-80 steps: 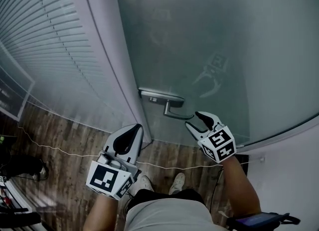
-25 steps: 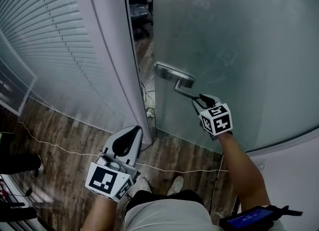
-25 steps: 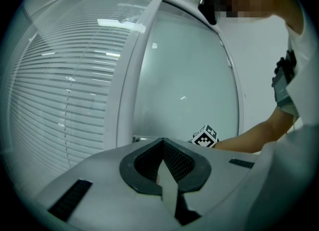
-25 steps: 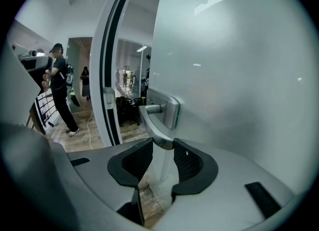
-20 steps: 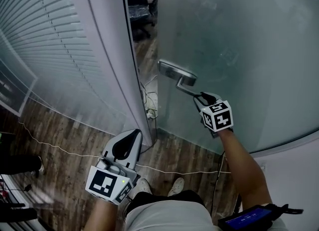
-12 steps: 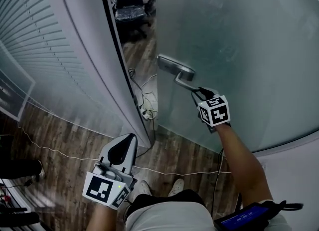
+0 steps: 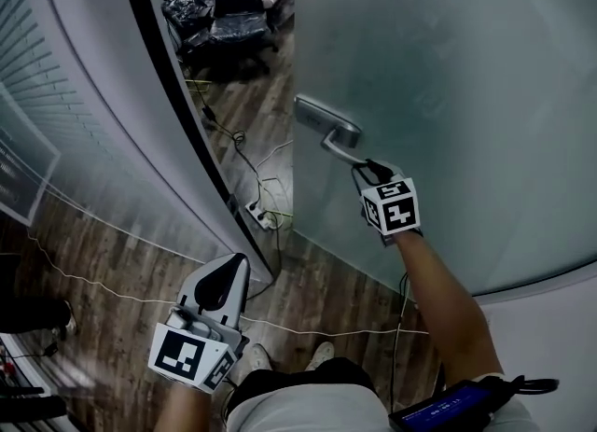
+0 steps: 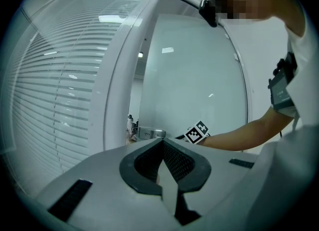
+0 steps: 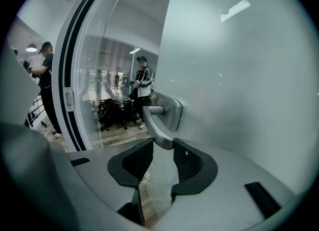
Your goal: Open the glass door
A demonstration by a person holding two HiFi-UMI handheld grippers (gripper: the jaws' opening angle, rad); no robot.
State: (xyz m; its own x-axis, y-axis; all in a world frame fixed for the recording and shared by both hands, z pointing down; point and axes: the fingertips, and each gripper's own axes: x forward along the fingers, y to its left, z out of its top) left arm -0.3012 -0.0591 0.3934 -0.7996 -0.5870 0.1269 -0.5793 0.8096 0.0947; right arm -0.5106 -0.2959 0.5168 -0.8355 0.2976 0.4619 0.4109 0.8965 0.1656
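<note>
The frosted glass door (image 7: 448, 76) stands ajar. Its free edge is swung away from the door frame (image 7: 121, 85), and the gap shows a wooden floor (image 7: 247, 118), an office chair (image 7: 238, 6) and a power strip (image 7: 259, 219) with its cable lying in the opening. The metal door handle (image 7: 338, 144) sits near the door's free edge, its lever sloping down toward the person.

The right hand-held gripper (image 7: 366, 168) is at the end of that lever. In the right gripper view the lever's tip lies between the two dark pads, which are clenched on it from both sides, so the jaws stand apart only by the lever's width. The person's forearm (image 7: 438, 299) reaches up to it from the lower right.

The left hand-held gripper (image 7: 230, 270) hangs low at the left, near the foot of the door frame and well apart from the door and its handle. Its jaws are closed tip to tip with nothing between them. Slatted blinds (image 7: 23, 57) fill the panel to the left of the frame.
</note>
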